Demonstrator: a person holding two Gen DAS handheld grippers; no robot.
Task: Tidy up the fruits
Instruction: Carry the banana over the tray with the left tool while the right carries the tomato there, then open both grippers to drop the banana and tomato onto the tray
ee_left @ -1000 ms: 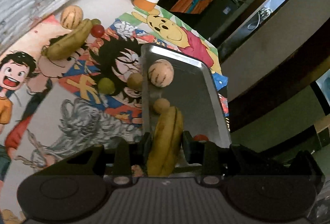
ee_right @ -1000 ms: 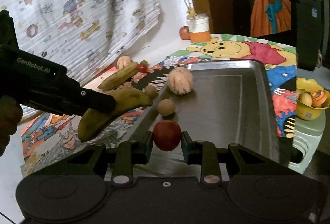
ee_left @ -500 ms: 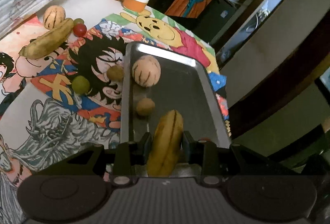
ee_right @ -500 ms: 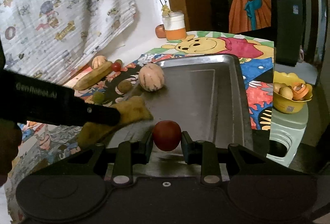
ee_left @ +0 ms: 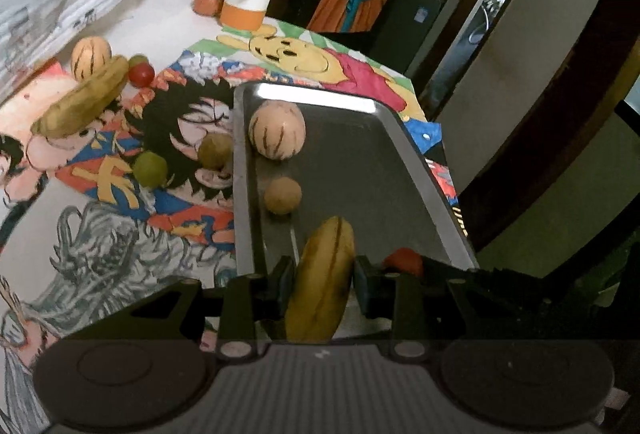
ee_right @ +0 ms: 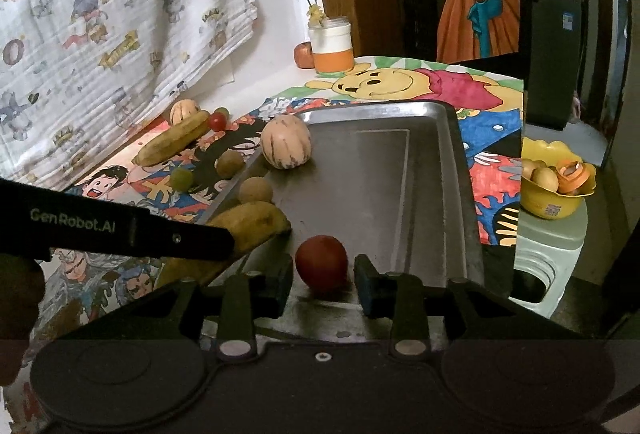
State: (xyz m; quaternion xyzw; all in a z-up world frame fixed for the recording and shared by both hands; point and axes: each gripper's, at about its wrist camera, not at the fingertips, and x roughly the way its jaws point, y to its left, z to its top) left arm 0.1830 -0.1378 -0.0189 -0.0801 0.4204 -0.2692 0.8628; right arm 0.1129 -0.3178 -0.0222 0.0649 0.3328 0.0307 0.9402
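While right gripper (ee_right: 323,270) jaws open off tomato (ee_right: 321,261) on tray (ee_right: 460,170), left gripper (ee_left: 324,274) clamps banana (ee_left: 322,282): lower gently at frame bottom, clear of tomato, then release.

Banana (ee_right: 256,226) rear half hidden behind left gripper (ee_right: 224,246) — tomato (ee_left: 404,261) mostly hidden.

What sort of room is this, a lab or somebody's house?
Most likely a home, not a lab. The table wears a cartoon cloth, fruit lies around a metal tray, a jar holding a flower sprig stands by the wall, and a yellow bowl of peelings sits on a plastic stool.
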